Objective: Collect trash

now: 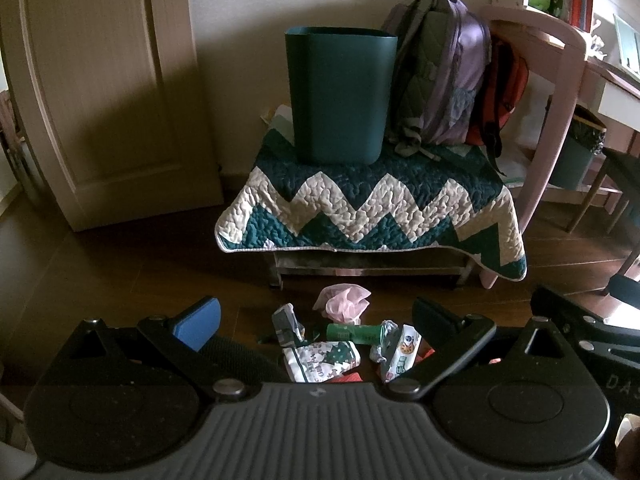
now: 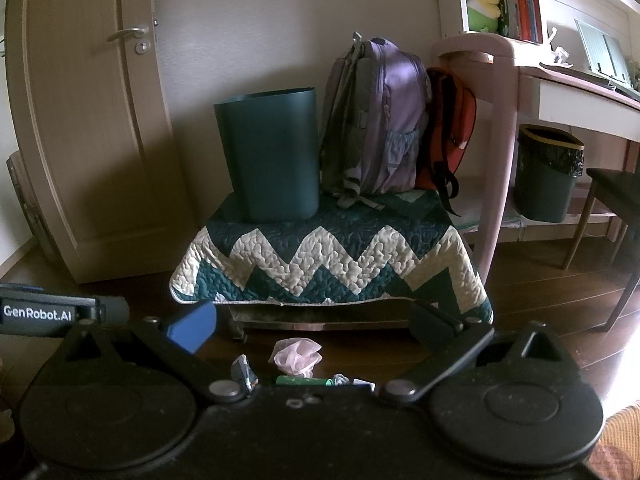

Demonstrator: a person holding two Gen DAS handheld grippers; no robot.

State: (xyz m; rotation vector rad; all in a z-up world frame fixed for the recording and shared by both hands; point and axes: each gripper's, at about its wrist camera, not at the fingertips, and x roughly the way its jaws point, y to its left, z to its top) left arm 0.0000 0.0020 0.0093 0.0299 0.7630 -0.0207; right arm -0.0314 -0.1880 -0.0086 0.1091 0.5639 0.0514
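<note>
A dark green bin (image 1: pixel 340 96) (image 2: pixel 268 156) stands on a low table under a green and white zigzag quilt (image 1: pixel 372 204) (image 2: pixel 328 260). On the floor in front lies a pile of trash: a pink crumpled wrapper (image 1: pixel 342 300) (image 2: pixel 298 354), a green tube (image 1: pixel 354 333) (image 2: pixel 302 381), a white printed packet (image 1: pixel 322 360), a white biscuit packet (image 1: pixel 402 352) and a grey crushed packet (image 1: pixel 286 322) (image 2: pixel 244 370). My left gripper (image 1: pixel 316 320) hangs open above the pile, holding nothing. My right gripper (image 2: pixel 314 326) is open and empty too, further back.
A purple backpack (image 1: pixel 440 68) (image 2: pixel 376 120) and an orange bag (image 2: pixel 450 128) sit beside the bin. A pink chair (image 2: pixel 496 128), a desk, a second lined bin (image 2: pixel 546 172) and a stool stand at right. A closed door (image 2: pixel 92 120) is at left.
</note>
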